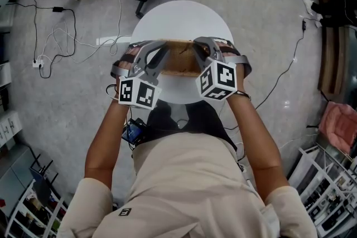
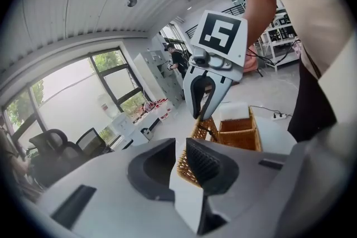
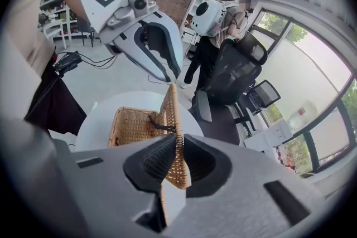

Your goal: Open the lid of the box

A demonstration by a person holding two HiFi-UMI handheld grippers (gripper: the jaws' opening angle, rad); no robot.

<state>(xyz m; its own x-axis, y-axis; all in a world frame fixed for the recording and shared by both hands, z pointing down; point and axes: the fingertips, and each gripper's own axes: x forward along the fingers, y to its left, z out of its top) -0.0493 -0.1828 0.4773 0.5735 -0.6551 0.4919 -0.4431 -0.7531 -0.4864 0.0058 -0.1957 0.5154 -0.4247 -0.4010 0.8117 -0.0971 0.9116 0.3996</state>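
A person seen from above holds a gripper in each hand over a woven wicker box [image 3: 129, 126], which sits on a small round white counter [image 1: 181, 22] directly in front of them.

The box is a long, honey-brown basket of tight weave with straight walls. From the left gripper view its inside appears split by a woven divider, and something pale lies at the box's far end; what it is cannot be told. The lid [image 3: 170, 111] is a flat panel of the same weave. It stands close to upright along the box's back edge, so the inside is open to view. A thin dark strap [image 3: 159, 127] runs from the lid down to the box's back wall.

The left gripper [image 2: 179, 160] is clamped on the lid's raised edge above the left end of the box, with wicker pinched between its ribbed pads. The right gripper [image 3: 177, 156] is clamped the same way above the right end of the box.

Judging by the material, the lid is light and fairly stiff, though a thin woven panel will flex and twist if only one end is lifted. The rough weave should give the pads good purchase with little slip. Dry strands can crack under a hard squeeze, so a moderate pinch on the bound rim suits it best, one hold near each end. The strap probably limits how far back the lid can swing, and pulling past that could tip the light box.
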